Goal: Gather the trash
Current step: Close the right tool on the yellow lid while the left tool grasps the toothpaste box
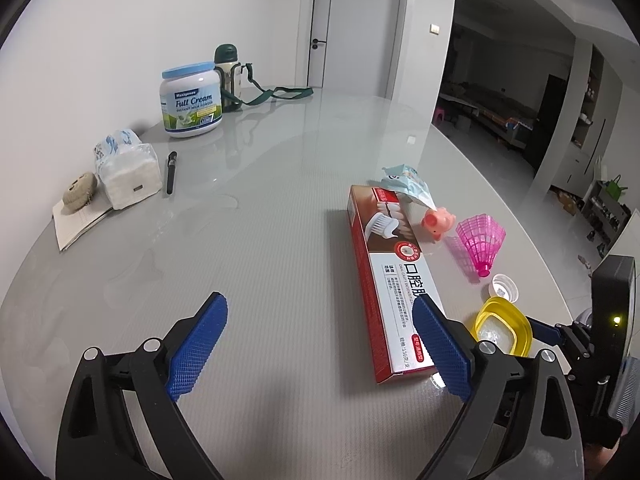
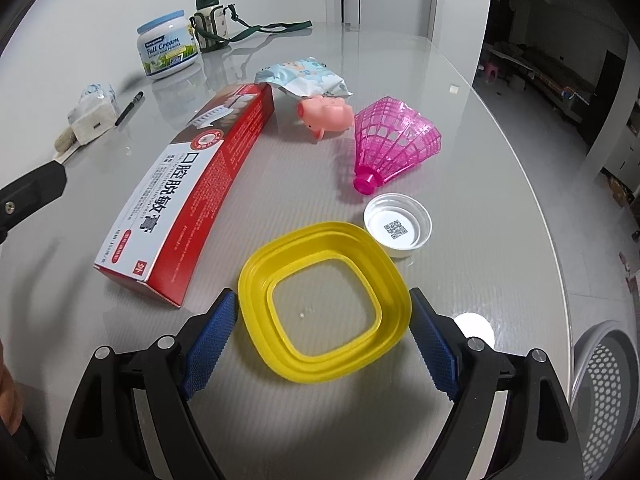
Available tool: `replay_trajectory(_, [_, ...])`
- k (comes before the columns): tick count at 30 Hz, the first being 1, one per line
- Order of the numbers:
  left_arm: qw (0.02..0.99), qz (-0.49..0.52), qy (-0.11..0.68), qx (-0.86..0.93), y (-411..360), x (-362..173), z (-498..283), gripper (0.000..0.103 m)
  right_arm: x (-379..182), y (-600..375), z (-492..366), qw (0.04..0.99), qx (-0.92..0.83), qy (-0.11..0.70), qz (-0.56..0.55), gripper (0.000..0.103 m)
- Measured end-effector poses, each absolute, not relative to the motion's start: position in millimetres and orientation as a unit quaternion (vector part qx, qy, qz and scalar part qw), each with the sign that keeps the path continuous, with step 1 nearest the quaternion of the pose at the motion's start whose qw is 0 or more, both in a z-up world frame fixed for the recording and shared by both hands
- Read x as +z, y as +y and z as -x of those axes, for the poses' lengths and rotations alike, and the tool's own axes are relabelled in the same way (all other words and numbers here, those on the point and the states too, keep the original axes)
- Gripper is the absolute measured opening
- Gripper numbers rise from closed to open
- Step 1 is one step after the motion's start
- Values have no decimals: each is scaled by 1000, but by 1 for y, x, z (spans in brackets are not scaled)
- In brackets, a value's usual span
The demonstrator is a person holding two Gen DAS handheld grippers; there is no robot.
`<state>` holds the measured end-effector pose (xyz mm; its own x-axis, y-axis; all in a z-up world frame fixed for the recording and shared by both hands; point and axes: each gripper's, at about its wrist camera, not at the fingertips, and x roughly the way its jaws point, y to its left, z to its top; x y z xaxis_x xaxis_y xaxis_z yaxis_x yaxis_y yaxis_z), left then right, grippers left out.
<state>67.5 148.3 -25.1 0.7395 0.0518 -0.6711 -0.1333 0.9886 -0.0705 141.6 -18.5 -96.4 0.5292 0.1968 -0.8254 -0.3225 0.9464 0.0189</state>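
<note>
My right gripper is open, low over the grey table, with a yellow square lid lying flat between its blue pads, which stand close beside the lid's edges. A white bottle cap lies just beyond the lid, then a pink plastic shuttlecock, a pink pig toy and a blue-white wrapper. A long red and white toothpaste box lies to the left. My left gripper is open with nothing between its pads; the toothpaste box lies beside its right finger.
At the far left stand a milk powder can and a green flask, with a tissue pack, a pen and a notebook nearer. The table's curved edge runs on the right; a white mesh basket sits below it.
</note>
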Motion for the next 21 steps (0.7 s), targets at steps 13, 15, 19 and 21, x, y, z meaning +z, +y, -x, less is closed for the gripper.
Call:
replay_trajectory(13, [925,48,376,35,133,-30,-76,93,-87,-39,-131,887,144,439,19,74])
replay_trajectory(15, [924,45,378,31,128,-30,-78,93,-82,-46,-126,892,138,430,8,74])
replay_trajectory(19, [922,37,385,20,117,-30,-87,93,-70,-65,-115,905,121,408,-14,74])
replay_trajectory(21, [921,35,387,15,113,-29,-92,93,-66,-76,-110,909,114,400,-30,74])
